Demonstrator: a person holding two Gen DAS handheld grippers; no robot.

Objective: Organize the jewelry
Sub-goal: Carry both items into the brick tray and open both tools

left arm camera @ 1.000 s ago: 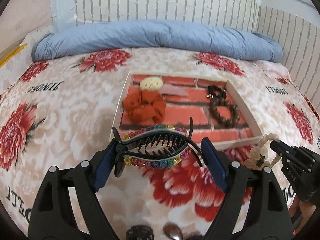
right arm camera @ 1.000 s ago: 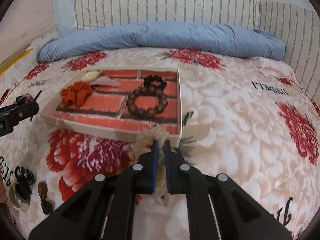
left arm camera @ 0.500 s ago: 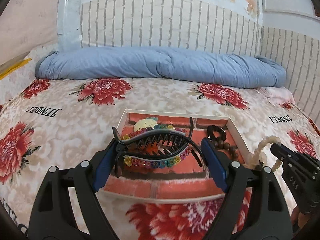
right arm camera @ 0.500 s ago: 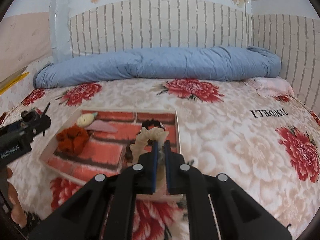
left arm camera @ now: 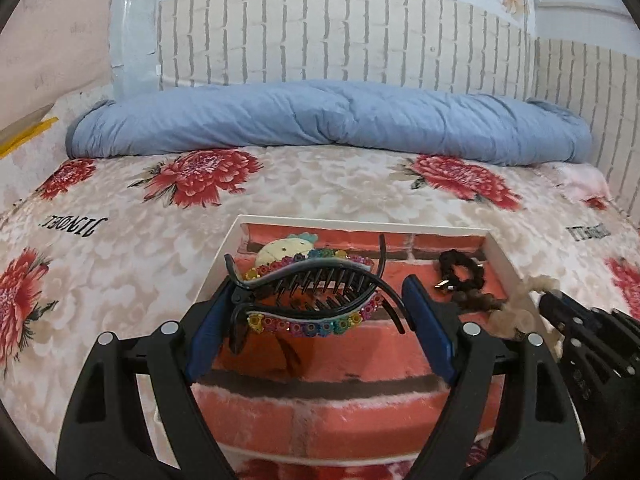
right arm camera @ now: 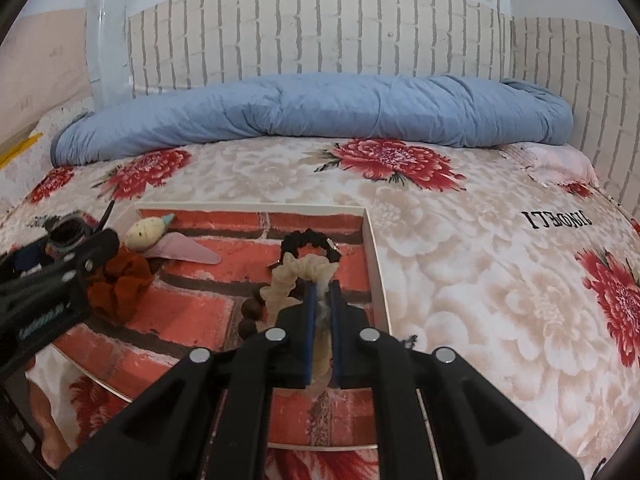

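Left gripper clamps black banana hair clip with coloured beads endwise, long axis crosswise, above shallow brick-printed tray. Right gripper pinches cream fabric scrunchie over tray's right side.

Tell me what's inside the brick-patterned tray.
In the brick-patterned tray: rust scrunchie, cream plush clip, pink clip, black scrunchie. The right claw hides most of the wooden beads.

You see the bed, covered with a beige sheet with red flowers. On it, at the far side near the wall, lies a rolled blue quilt. Nearer to you, a shallow white tray with brick-pattern bottom rests on the sheet.
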